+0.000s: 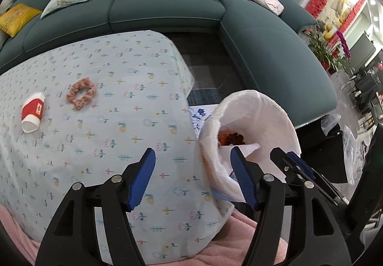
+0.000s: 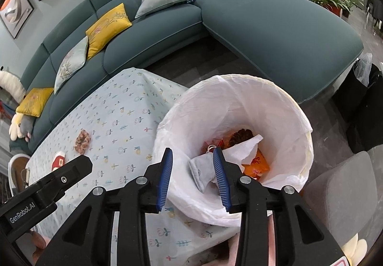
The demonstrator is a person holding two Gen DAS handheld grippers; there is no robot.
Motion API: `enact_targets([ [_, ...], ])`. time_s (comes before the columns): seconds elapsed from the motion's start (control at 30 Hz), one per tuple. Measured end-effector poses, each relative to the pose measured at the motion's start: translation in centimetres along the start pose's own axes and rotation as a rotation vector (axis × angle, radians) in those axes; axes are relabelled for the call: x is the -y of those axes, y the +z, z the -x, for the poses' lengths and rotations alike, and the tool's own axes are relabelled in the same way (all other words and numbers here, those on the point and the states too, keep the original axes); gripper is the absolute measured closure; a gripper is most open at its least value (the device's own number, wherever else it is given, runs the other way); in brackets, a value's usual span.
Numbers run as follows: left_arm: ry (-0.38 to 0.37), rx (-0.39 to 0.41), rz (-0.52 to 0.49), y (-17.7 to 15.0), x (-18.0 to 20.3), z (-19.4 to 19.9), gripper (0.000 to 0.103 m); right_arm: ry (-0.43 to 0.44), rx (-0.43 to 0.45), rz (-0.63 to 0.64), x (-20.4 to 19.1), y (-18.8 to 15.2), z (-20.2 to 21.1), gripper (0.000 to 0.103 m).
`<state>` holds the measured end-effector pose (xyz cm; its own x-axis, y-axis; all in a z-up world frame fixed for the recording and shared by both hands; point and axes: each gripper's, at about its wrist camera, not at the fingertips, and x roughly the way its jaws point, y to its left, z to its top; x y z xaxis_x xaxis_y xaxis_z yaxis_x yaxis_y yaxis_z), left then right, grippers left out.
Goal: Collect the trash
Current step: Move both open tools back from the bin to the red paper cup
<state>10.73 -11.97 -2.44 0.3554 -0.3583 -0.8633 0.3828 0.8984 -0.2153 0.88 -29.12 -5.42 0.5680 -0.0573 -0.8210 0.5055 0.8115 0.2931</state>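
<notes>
Hanging open, right tool (image 2: 192,177) over bin (image 2: 308,146) rim beside table (image 2: 124,108) edge

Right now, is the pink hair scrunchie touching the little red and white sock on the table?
Apart. The left wrist view shows patterned tablecloth between the scrunchie and the sock.

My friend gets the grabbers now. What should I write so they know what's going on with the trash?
Left hand-held gripper: open, empty, above the table edge by the bin.
Right hand-held gripper: open, above the bin, holding nothing.
White-lined bin beside the table: grey sock, white tissue, orange wrappers and a pine cone are already inside.
Still on the tablecloth: red-and-white crumpled cup and pink scrunchie.
Left to do: probably the cup; judge whether the scrunchie counts as trash.
</notes>
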Motion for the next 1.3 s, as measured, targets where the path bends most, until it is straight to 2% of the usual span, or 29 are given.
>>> enact_targets([
  [0.37,0.025,0.011,0.088,0.0,-5.3,1.0,0.04,0.014,-0.015,0.073,-5.1,-0.4,-0.6,0.065],
  [0.43,0.032,0.013,0.11,-0.1,-6.6,1.3,0.04,0.015,-0.015,0.089,-6.1,-0.5,-0.7,0.061],
  [0.63,0.055,0.014,0.174,-0.4,-10.5,1.7,0.04,0.027,-0.032,0.141,-9.5,-1.2,-1.4,0.061],
  [1.3,0.167,0.011,0.408,-1.1,-26.7,2.3,0.037,0.084,-0.121,0.325,-22.6,-4.0,-5.9,0.056],
])
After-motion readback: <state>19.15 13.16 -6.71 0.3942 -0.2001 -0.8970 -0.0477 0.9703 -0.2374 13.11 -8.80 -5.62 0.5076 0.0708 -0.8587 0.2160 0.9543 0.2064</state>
